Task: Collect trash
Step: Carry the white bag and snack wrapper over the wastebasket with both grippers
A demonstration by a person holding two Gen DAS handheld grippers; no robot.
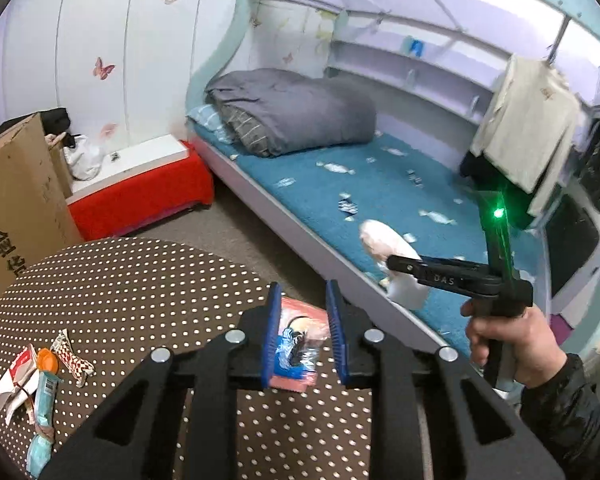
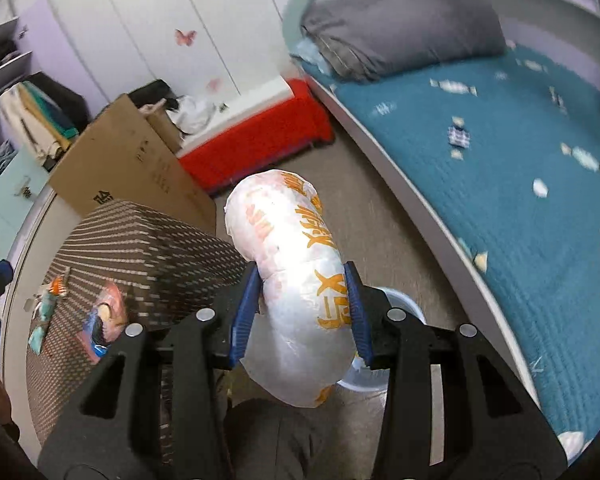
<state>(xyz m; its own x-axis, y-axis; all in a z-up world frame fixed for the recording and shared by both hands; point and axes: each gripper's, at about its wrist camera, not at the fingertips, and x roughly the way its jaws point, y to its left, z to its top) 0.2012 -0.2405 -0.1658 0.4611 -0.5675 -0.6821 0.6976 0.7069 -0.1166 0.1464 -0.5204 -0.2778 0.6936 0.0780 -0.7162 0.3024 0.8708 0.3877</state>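
Note:
My left gripper (image 1: 304, 286) hangs over a round brown table with white dots (image 1: 140, 280). Its blue pads are shut on a pink and blue snack wrapper (image 1: 300, 344), which fills the gap between them. My right gripper (image 2: 300, 267) is shut on a bundled white plastic bag with orange print (image 2: 288, 248), which bulges out past the fingertips. In the left wrist view the same right gripper (image 1: 396, 264) sits in a person's hand (image 1: 500, 340) with the bag (image 1: 380, 240) at the bed's edge. More wrappers (image 1: 40, 372) lie at the table's left side.
A pale blue bin rim (image 2: 404, 300) shows on the floor under the bag. A cardboard box (image 1: 16, 200) and a red bench with a white top (image 1: 140, 196) stand behind the table. To the right is a bed with a blue cover (image 2: 500, 200) and a folded grey duvet (image 1: 292, 112).

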